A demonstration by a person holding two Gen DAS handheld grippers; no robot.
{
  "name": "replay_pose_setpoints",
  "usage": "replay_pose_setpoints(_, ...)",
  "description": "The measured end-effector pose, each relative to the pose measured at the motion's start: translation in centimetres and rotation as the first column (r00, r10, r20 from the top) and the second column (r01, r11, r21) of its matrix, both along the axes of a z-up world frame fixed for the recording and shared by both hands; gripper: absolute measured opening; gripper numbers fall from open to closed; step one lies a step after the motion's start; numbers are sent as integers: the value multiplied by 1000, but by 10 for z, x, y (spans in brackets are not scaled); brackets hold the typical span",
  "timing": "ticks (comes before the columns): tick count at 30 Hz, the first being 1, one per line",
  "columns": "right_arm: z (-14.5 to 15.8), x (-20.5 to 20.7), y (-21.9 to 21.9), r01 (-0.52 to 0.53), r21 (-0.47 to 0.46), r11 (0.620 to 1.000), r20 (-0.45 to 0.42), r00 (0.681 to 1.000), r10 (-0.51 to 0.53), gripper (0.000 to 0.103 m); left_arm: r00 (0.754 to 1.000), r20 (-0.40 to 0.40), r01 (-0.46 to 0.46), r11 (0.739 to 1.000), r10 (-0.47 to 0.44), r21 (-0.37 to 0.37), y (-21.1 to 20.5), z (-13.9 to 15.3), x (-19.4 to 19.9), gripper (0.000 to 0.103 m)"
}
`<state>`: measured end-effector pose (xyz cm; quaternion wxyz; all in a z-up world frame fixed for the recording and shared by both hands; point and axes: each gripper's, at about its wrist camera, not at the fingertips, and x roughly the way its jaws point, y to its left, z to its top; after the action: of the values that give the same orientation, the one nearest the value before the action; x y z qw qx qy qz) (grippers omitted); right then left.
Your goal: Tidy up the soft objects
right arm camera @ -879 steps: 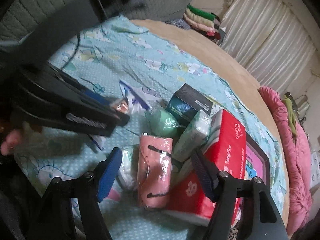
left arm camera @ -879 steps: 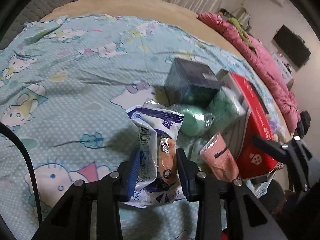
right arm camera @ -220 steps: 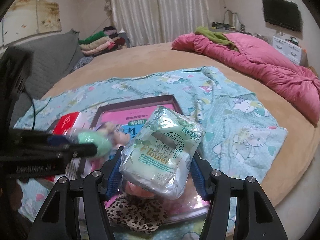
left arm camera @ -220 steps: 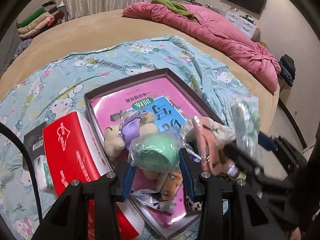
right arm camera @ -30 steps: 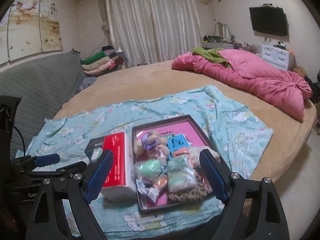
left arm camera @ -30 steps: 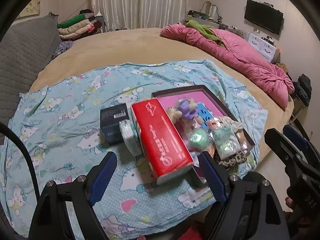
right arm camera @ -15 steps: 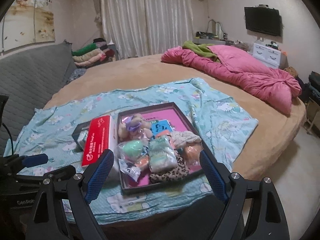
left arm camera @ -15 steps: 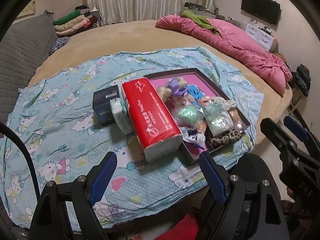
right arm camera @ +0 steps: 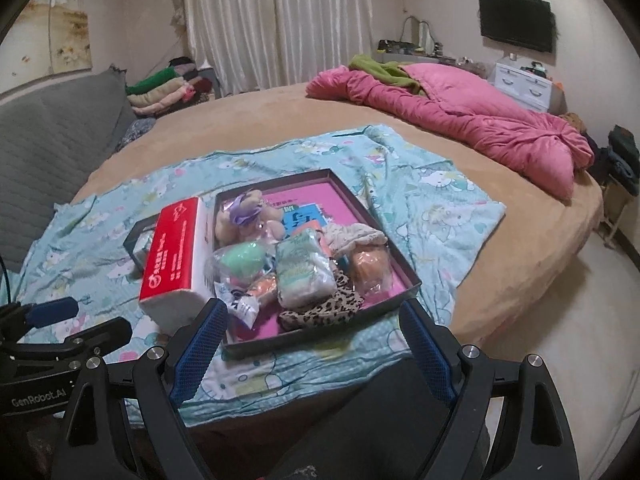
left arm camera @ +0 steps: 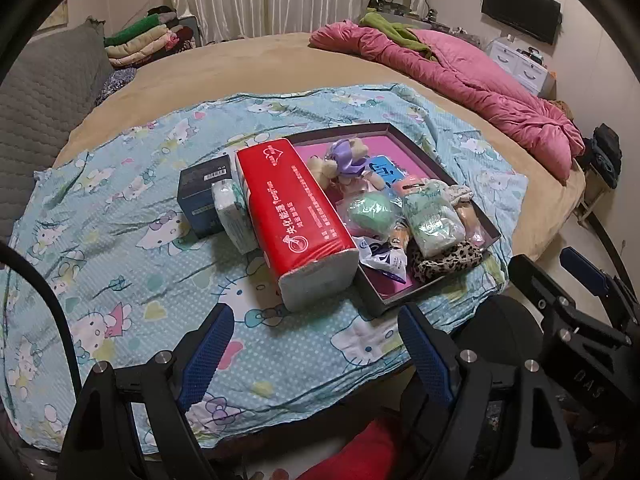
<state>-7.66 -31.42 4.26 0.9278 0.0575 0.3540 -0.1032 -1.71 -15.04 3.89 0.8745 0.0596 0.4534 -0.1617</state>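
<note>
A dark tray with a pink bottom (left arm camera: 436,164) (right arm camera: 400,268) lies on the blue cartoon blanket. In it sit a plush bear with a purple bow (left arm camera: 344,160) (right arm camera: 244,212), a bagged green ball (left arm camera: 370,212) (right arm camera: 242,258), a green tissue pack (left arm camera: 434,220) (right arm camera: 304,272), a leopard-print cloth (left arm camera: 448,258) (right arm camera: 320,308) and other small soft items. My left gripper (left arm camera: 316,348) is open and empty, well back from the tray. My right gripper (right arm camera: 314,340) is open and empty too, just short of the tray's near edge.
A red tissue pack (left arm camera: 292,208) (right arm camera: 172,252) lies left of the tray, with a white tissue pack (left arm camera: 234,212) and a dark box (left arm camera: 202,196) beyond it. A pink quilt (right arm camera: 460,116) covers the bed's far right. Folded clothes (right arm camera: 164,88) are stacked at the back.
Both grippers have sunk and tilted further down, so the tray and packs sit higher and larger in both views. Both stay open and empty.
</note>
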Motion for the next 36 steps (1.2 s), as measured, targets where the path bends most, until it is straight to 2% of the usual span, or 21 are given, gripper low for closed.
replay_pose_setpoints(36, -9, 2, 7, -28, 2, 1000, -20, 999, 28, 88, 999, -33, -8, 1000, 9, 18, -1, -18, 4, 84)
